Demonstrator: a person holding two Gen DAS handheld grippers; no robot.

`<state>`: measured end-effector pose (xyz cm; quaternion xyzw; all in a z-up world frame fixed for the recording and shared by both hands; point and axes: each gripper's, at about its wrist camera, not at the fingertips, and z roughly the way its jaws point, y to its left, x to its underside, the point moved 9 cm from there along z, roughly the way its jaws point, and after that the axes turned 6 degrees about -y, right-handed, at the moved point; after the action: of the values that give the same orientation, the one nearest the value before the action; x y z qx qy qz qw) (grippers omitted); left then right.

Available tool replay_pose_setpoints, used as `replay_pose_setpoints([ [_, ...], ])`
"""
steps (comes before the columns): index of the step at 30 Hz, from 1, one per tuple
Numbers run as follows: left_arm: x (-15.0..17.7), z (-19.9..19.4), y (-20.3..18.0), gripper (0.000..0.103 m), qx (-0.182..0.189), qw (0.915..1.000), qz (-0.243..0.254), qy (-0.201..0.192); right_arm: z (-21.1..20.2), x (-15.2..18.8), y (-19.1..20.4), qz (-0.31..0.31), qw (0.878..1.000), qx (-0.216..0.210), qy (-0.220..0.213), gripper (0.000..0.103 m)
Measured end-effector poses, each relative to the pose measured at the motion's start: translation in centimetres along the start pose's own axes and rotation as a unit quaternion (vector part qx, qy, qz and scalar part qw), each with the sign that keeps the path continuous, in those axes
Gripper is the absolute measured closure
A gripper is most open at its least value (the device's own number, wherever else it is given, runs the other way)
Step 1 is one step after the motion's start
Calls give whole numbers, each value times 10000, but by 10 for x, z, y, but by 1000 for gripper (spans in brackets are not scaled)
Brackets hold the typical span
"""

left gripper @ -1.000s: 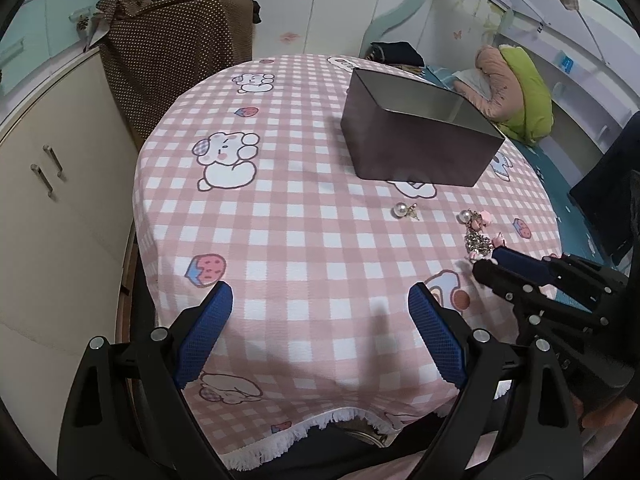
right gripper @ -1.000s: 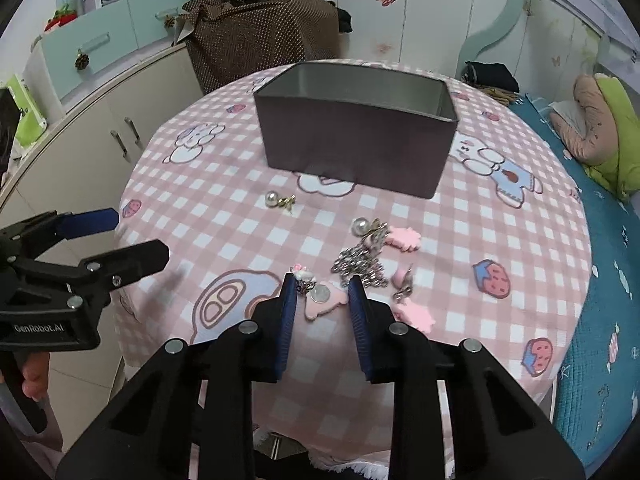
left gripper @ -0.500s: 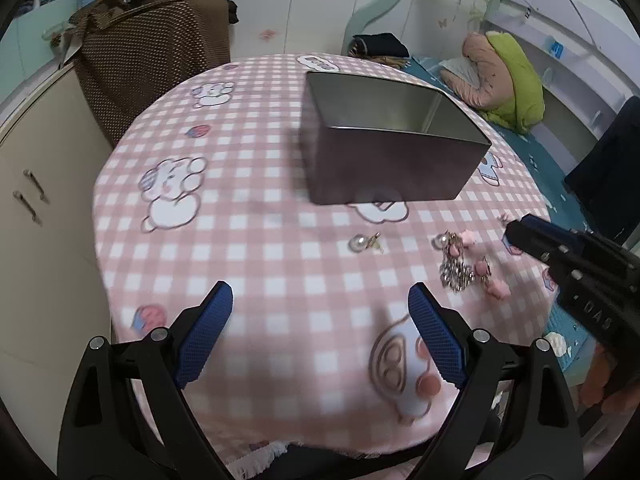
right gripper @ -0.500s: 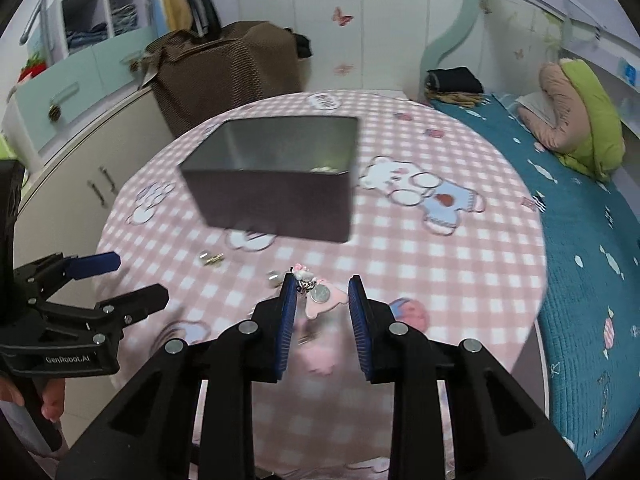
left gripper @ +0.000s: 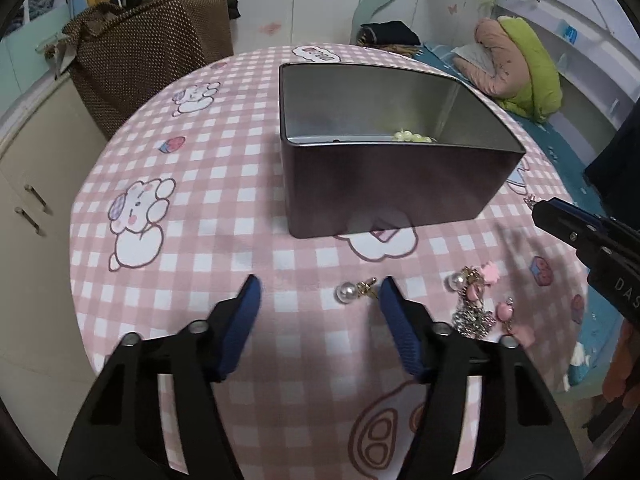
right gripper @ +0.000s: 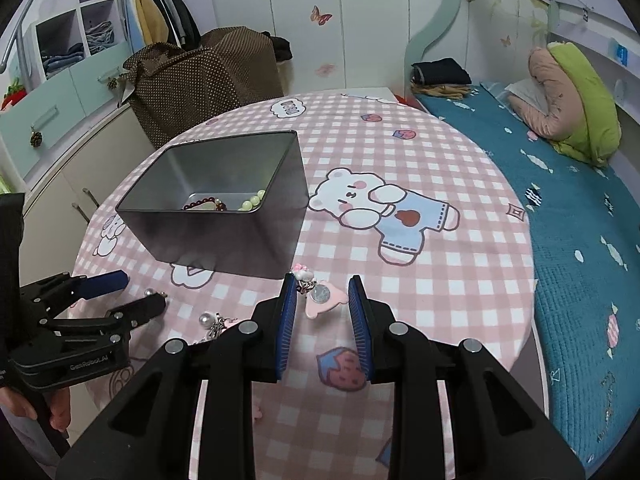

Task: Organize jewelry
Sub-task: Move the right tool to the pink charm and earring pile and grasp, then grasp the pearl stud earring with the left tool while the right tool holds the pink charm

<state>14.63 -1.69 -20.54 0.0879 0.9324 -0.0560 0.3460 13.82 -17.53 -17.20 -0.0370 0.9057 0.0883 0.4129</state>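
Note:
My right gripper (right gripper: 322,286) is shut on a pink charm piece (right gripper: 320,298) and holds it above the table, right of the dark metal box (right gripper: 224,208). The box holds red and green bead bracelets (right gripper: 224,204). My left gripper (left gripper: 318,292) is open, low over the cloth, around a pearl earring (left gripper: 354,290). A pile of pink and silver jewelry (left gripper: 478,304) lies to its right. The box (left gripper: 384,156) stands beyond it. The right gripper (left gripper: 560,220) shows at the right edge of the left wrist view.
The round table has a pink checked cloth (right gripper: 420,160) with bear prints. A brown dotted bag (right gripper: 200,80) stands behind it, cabinets (left gripper: 28,184) to the left, a bed with a blue cover (right gripper: 580,220) to the right.
The right gripper has lifted the pink charm and carried it right, beside the box. The left gripper has moved forward and down, its fingers narrowing around the pearl earring.

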Motion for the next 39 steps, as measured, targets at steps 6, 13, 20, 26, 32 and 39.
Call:
replay_pose_setpoints([
  [6, -3, -1, -6, 83, 98, 9999, 110, -88, 2, 2, 4, 1, 10000, -88, 21, 78],
  [13, -5, -4, -5, 88, 160, 9997, 54, -154, -2, 0, 4, 32, 9999, -111, -33, 78],
  [20, -3, -9, -7, 94, 161, 9997, 75, -194, -8, -1, 8, 20, 9999, -127, -80, 78],
  [26, -4, -17, -8, 103, 251, 9993, 52, -255, -13, -3, 10, 0, 9998, -122, -151, 78],
  [32, -2, -21, -5, 103, 289, 9992, -5, -264, -16, -2, 11, 2, 9998, -99, -170, 78],
  [39, 5, -17, -4, 69, 347, 9993, 55, -125, -18, 0, 9, 55, 9998, -94, -175, 78],
])
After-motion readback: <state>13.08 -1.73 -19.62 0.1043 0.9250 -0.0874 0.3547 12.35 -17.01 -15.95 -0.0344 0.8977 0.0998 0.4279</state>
